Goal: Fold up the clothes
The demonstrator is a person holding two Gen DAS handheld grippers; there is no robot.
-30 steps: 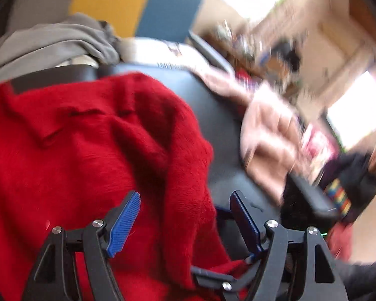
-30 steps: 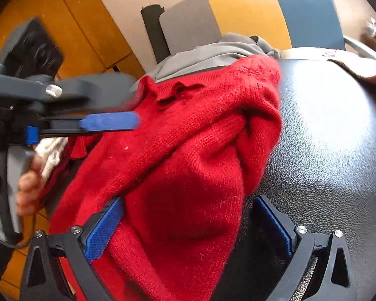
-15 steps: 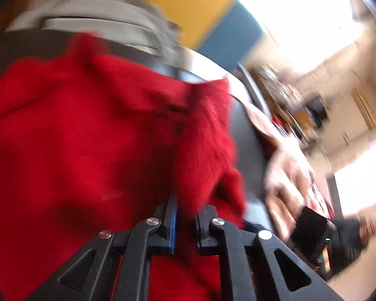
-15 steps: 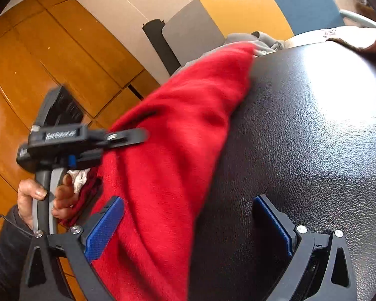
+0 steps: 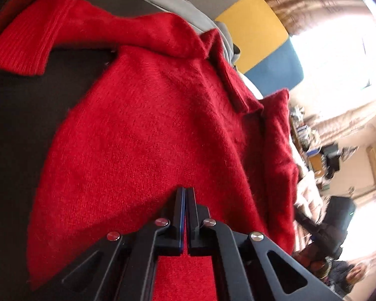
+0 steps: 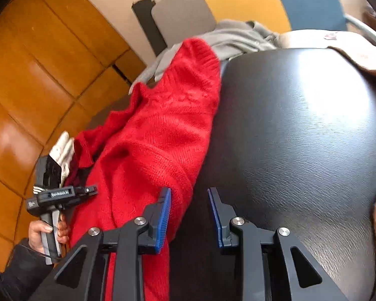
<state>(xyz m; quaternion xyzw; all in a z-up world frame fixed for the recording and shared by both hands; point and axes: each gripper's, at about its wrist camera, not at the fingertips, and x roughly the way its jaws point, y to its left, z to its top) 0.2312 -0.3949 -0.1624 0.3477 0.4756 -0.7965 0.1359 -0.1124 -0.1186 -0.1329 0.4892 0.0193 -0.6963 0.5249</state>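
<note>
Red sweater (image 5: 143,135) pulled leftward, left hand-held gripper (image 5: 185,193) clenched on its hem, right hand-held gripper (image 6: 189,200) released beside bare black cushion (image 6: 300,138).

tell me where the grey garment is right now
In the right wrist view the crumpled grey garment lies at the far edge of the black leather surface, just behind the red knitted sweater.

The sweater (image 5: 150,125) is fuzzy red knitted wool with a ribbed cuff. The table (image 6: 300,138) has a black, leather-like cover, grained and glossy. The fingers (image 6: 164,215) are matt black plastic with ridged blue pads and shiny metal rivets. The floor (image 6: 25,75) is glossy wood.
</note>
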